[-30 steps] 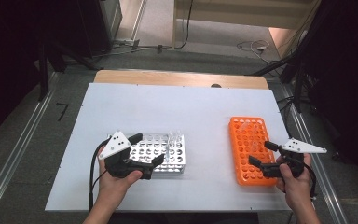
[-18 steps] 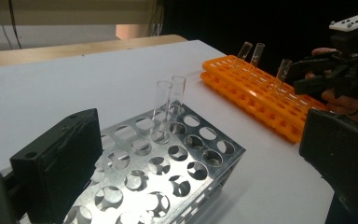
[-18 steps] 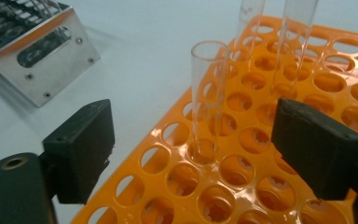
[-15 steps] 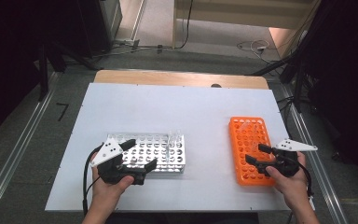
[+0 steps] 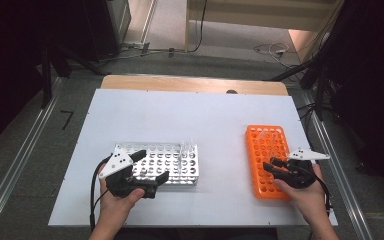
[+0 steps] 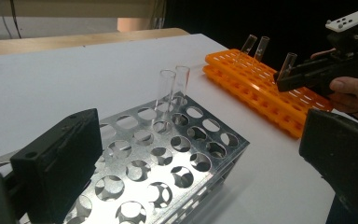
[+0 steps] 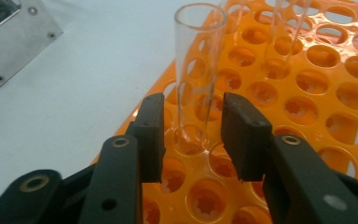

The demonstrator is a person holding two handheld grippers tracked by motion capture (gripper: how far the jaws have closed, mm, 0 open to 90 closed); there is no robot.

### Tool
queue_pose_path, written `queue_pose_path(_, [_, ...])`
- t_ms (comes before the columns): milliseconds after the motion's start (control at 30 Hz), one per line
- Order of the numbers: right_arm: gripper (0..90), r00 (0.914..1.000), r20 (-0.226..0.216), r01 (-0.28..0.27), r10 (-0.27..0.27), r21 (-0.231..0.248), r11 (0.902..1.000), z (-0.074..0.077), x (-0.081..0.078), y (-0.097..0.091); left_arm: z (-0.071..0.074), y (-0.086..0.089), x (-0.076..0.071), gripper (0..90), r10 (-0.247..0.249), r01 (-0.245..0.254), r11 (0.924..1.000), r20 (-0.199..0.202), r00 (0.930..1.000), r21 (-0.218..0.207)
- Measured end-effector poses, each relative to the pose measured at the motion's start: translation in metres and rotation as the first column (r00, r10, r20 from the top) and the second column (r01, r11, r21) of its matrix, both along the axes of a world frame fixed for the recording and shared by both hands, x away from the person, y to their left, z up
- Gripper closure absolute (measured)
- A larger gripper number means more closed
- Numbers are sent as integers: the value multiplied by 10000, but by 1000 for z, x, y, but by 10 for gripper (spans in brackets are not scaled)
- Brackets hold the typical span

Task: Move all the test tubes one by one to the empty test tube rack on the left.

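Note:
A silver metal rack (image 5: 167, 160) holds two upright glass tubes (image 6: 168, 88) at its far edge. My left gripper (image 5: 152, 166) is open, its wide jaws straddling the rack's near corner (image 6: 200, 163). An orange rack (image 5: 265, 150) lies at the right with a few glass tubes. One tube (image 7: 198, 74) stands in a near hole, between the jaws of my right gripper (image 7: 192, 121). Those jaws have just been closing, and a thin gap still shows beside the tube. In the left gripper view the right gripper (image 6: 282, 81) sits at that tube (image 6: 287, 63).
The white table top (image 5: 190, 115) has bare room behind and between the racks. A wooden strip (image 5: 190, 84) runs along its far edge. Metal rails (image 5: 10, 170) flank the table, and cables lie on the floor beyond.
The right gripper's jaws have narrowed around the tube in the orange rack. The left gripper has tilted and shifted slightly toward the table's near edge, still over the metal rack.

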State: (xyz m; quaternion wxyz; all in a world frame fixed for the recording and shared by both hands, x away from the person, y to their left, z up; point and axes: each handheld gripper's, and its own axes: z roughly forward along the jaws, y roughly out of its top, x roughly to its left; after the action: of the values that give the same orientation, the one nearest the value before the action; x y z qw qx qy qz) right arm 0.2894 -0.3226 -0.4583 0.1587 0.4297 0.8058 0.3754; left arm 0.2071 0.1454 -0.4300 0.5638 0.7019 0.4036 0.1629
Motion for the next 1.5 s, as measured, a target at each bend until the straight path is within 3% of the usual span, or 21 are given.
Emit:
queue_pose_path(233, [659,9995,100,312,-310,-168,9994,0,-1,3,1,0,-1,0,-47,47,10000,81,10000,-13])
queue_pose_path(500, [734,9998,187,122,-117,-299,9995,0,-2,5,1,0,0,0,-3,3,10000,47,10000,-49])
queue_pose_path(700, [737,9999,46,136,-136,-94,9999,0,-1,4,0,0,0,0,-14,14,10000,35,10000,-31])
queue_pose_path(1067, [738,9996,274,65,-72,252,9997,6,-4,1,0,0,0,0,-33,33,10000,66,10000,-17])
queue_pose_path(1500, [739,9952,981,-125,50,766,9970,27,-15,-4,1,-1,-1,0,-45,45,10000,131,9999,-40])
